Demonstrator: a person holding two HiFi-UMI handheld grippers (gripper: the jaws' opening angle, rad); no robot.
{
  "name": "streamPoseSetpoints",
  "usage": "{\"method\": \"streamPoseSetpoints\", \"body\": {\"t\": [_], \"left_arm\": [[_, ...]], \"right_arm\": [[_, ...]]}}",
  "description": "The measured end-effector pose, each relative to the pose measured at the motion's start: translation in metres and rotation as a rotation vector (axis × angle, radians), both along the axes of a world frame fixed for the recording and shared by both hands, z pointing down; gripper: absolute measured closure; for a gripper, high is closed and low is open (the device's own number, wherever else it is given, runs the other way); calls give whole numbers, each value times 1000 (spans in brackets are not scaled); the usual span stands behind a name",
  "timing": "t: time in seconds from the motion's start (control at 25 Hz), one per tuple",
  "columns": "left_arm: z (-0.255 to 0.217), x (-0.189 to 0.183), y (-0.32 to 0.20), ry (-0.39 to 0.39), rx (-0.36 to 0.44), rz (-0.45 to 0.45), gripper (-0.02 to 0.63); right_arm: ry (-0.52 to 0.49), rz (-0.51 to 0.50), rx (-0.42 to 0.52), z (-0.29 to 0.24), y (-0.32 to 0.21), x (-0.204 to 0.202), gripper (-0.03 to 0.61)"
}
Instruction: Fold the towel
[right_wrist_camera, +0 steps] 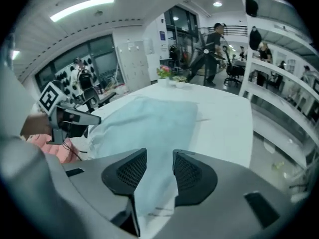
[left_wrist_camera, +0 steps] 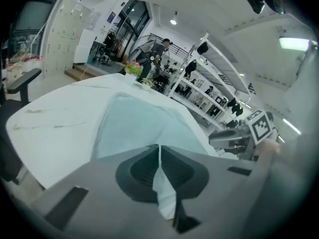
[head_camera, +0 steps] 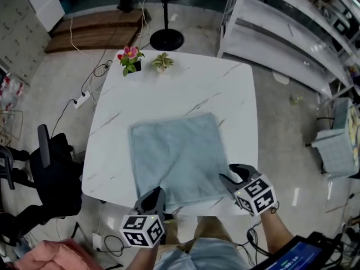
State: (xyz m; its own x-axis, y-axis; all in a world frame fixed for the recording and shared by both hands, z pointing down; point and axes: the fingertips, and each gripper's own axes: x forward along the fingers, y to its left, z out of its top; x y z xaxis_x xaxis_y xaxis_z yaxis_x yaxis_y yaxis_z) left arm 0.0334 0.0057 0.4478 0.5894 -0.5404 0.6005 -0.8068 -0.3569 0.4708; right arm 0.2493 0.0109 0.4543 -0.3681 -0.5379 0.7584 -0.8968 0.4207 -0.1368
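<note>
A light blue towel [head_camera: 180, 153] lies spread flat on the white marble table [head_camera: 185, 86]. My left gripper [head_camera: 156, 197] is at the towel's near left corner. In the left gripper view that gripper [left_wrist_camera: 159, 151] is shut on a fold of the towel [left_wrist_camera: 142, 121], which hangs pinched between the pads. My right gripper [head_camera: 232, 176] is at the near right corner. In the right gripper view its jaws [right_wrist_camera: 159, 159] stand apart, and the towel [right_wrist_camera: 149, 121] runs through the gap without being pressed.
Two small potted plants [head_camera: 130, 59] [head_camera: 162, 61] stand at the table's far edge. A fan base [head_camera: 166, 39] is on the floor beyond. A black chair [head_camera: 50, 167] is at the left, white shelving [head_camera: 281, 32] at the right, and a pink cloth [head_camera: 45, 255] at the bottom left.
</note>
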Motion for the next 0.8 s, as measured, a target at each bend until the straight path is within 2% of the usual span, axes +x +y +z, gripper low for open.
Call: {"method": "streamPoseSetpoints", "body": {"t": [0.08, 0.16, 0.24, 0.56, 0.64, 0.72, 0.8], "left_arm": [[-14, 5, -2, 22, 25, 24, 595], [-26, 7, -4, 33, 50, 47, 595], [-35, 7, -7, 31, 73, 67, 595], [-44, -6, -16, 27, 137, 87, 595], [-45, -13, -13, 23, 140, 83, 595], [-44, -22, -10, 24, 139, 68, 595], [-44, -32, -7, 31, 135, 47, 595]], "right_arm": [[-51, 115, -28, 3, 5, 22, 396], [-154, 225, -68, 7, 7, 35, 393], [-228, 292, -109, 15, 8, 38, 384], [-229, 393, -145, 46, -12, 37, 358], [-214, 413, -151, 49, -16, 40, 406], [-225, 402, -175, 50, -19, 37, 508], [-252, 405, -163, 44, -24, 32, 539]]}}
